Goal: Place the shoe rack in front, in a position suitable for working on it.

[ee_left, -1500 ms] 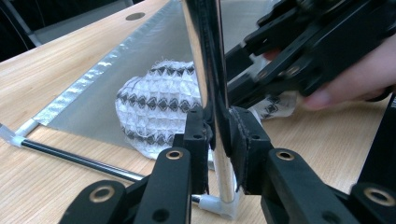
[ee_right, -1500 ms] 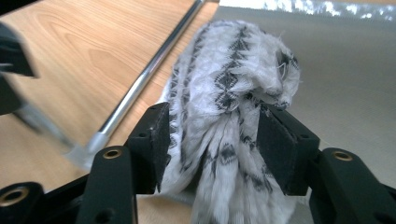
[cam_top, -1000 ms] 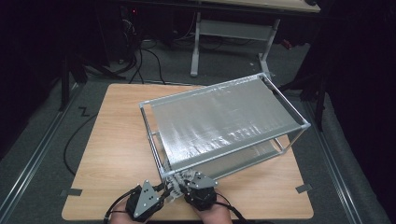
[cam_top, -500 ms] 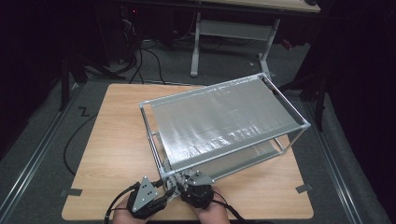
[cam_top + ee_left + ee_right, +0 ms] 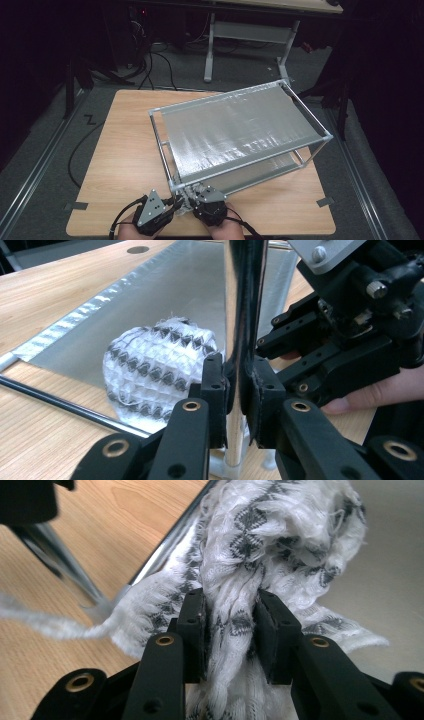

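The step in hand looks like bracing the metal rack [image 5: 240,135] while a white knitted cloth with dark diamonds [image 5: 270,545] is worked at its near corner, at about six o'clock on the table [image 5: 115,150] in the high view. The left hand-held gripper [image 5: 239,390] has just been closing and now clamps the rack's upright corner post [image 5: 243,300], its pads pressed against the shiny tube from both sides. The right hand-held gripper [image 5: 231,630] has also just been closing, and its jaws pinch a gathered fold of the cloth, with yarn bulging between the pads. In the left gripper view the cloth sits as a rounded bundle at nine o'clock from the post, resting on the silvery lower sheet [image 5: 165,300] just inside the bottom rail. The bundle has no clear long axis there; in the right gripper view the pinched fold runs away from the jaws toward twelve o'clock, with a loose strand trailing toward nine o'clock across the wood. The next move probably calls for keeping the post steady and drawing the cloth clear of the rail without snagging its loose threads on the frame; which way it is meant to go I cannot tell.
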Available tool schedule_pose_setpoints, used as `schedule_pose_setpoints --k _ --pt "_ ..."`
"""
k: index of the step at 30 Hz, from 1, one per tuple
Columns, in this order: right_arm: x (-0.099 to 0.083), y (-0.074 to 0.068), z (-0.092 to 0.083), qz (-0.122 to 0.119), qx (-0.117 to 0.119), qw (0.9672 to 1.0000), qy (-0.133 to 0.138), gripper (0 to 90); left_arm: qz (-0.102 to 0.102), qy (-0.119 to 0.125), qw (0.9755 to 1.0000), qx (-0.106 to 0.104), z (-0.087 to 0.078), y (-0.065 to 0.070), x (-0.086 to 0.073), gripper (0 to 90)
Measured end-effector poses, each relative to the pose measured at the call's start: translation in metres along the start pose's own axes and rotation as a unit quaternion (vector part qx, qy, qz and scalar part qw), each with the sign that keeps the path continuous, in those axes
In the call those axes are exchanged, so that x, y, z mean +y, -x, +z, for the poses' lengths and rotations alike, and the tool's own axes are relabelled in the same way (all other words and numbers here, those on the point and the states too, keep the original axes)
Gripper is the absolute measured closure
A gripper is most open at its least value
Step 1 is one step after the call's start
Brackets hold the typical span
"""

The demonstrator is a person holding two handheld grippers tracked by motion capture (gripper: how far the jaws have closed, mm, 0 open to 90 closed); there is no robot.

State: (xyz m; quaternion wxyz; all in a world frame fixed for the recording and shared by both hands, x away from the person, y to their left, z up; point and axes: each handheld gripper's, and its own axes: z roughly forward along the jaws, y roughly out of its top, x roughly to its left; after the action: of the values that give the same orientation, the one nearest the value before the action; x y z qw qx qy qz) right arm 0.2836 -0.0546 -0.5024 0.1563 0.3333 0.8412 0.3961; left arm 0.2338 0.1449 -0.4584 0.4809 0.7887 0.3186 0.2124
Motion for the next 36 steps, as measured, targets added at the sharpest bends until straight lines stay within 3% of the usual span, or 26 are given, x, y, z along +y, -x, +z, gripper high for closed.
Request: schedule_pose_setpoints --k 9,20,23,24,27,28,29,34,36 --pt "-0.004 0.017 -0.006 -0.001 -0.023 0.9997 -0.001 67.4 -0.003 -0.007 0.9999 0.007 -0.001 0.001 0.001 80.1" --pt "-0.014 0.051 -0.019 0.024 -0.049 0.9985 -0.006 67.2 -0.009 -0.018 0.9994 0.027 -0.011 -0.006 -0.002 80.1" --pt "-0.018 0.061 -0.024 0.022 -0.058 0.998 -0.005 66.9 -0.006 -0.017 0.9994 0.03 -0.01 -0.006 -0.002 79.8" --pt "-0.021 0.071 -0.027 0.03 -0.067 0.9973 -0.006 66.9 -0.007 -0.013 0.9995 0.028 -0.01 -0.007 -0.002 79.9" --pt "-0.023 0.079 -0.03 0.034 -0.074 0.9967 -0.006 66.8 -0.004 -0.011 0.9996 0.026 -0.01 -0.009 -0.003 79.8" --pt "-0.025 0.088 -0.033 0.044 -0.082 0.9957 -0.007 66.7 -0.003 -0.006 0.9997 0.022 -0.01 -0.01 -0.004 79.9" --pt "-0.026 0.094 -0.035 0.037 -0.086 0.9956 -0.006 66.6 -0.003 -0.003 0.9998 0.021 -0.01 -0.011 -0.005 79.8" --pt "-0.033 0.109 -0.042 0.052 -0.099 0.9937 -0.007 66.6 -0.002 0.001 0.9997 0.026 -0.01 -0.009 -0.006 79.6" --pt "-0.037 0.122 -0.049 0.055 -0.108 0.9926 -0.006 66.7 -0.005 0.002 0.9997 0.023 -0.01 -0.01 -0.007 79.7"
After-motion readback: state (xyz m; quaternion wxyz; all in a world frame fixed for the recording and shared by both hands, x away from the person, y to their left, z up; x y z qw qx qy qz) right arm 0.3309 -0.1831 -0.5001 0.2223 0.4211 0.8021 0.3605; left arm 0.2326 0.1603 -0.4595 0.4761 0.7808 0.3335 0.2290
